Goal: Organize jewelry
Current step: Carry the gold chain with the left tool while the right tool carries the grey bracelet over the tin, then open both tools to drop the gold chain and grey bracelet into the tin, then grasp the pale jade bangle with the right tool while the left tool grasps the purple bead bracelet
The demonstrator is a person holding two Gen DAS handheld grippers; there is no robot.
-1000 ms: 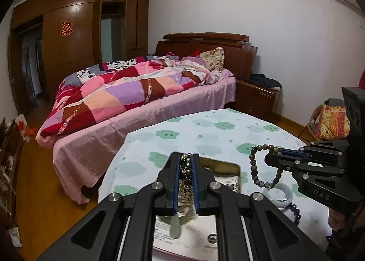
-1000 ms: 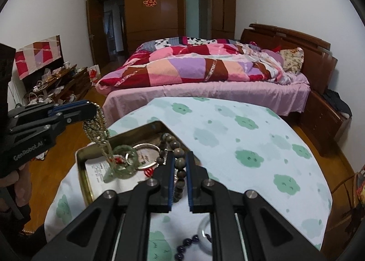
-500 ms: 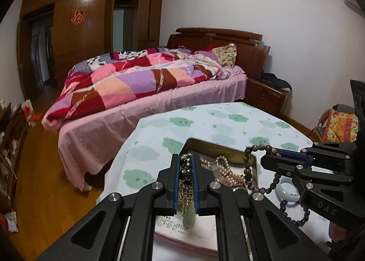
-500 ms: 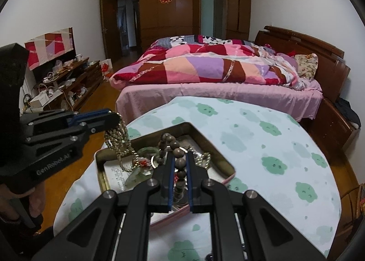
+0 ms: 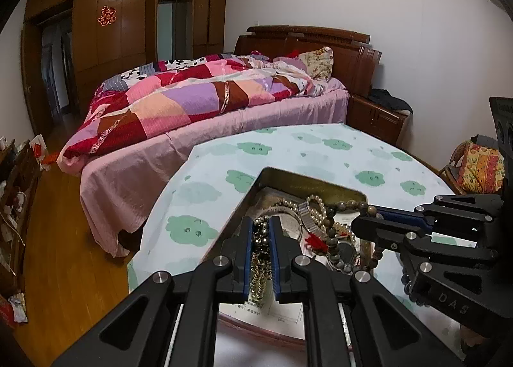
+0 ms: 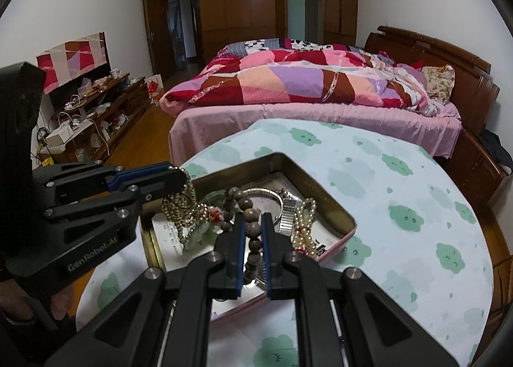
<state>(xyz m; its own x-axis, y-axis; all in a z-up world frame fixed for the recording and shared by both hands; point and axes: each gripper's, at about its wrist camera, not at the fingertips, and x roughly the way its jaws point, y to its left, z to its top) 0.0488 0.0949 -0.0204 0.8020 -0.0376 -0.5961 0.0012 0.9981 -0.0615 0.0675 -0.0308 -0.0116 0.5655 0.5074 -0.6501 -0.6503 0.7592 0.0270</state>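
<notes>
A metal tin (image 5: 320,178) (image 6: 333,206) sits on the round table and holds a pearl strand (image 6: 303,226), a watch band (image 6: 288,211) and a bangle. My left gripper (image 5: 261,222) (image 6: 184,174) is shut on a gold bead necklace (image 5: 259,267) (image 6: 181,211) with a green pendant (image 6: 200,234) resting in the tin. My right gripper (image 6: 251,219) (image 5: 362,218) is shut on a brown wooden bead bracelet (image 6: 250,213) (image 5: 333,238), which hangs over the tin.
The table wears a white cloth with green clouds (image 6: 400,210). A bed with a patchwork quilt (image 5: 192,101) stands beyond the table. A cluttered TV stand (image 6: 86,123) is at the left, a nightstand (image 5: 378,117) at the right.
Both grippers have moved lower and forward over the tin. The necklace's pendant and the bracelet have come down into the tin. Both grippers stay shut.
</notes>
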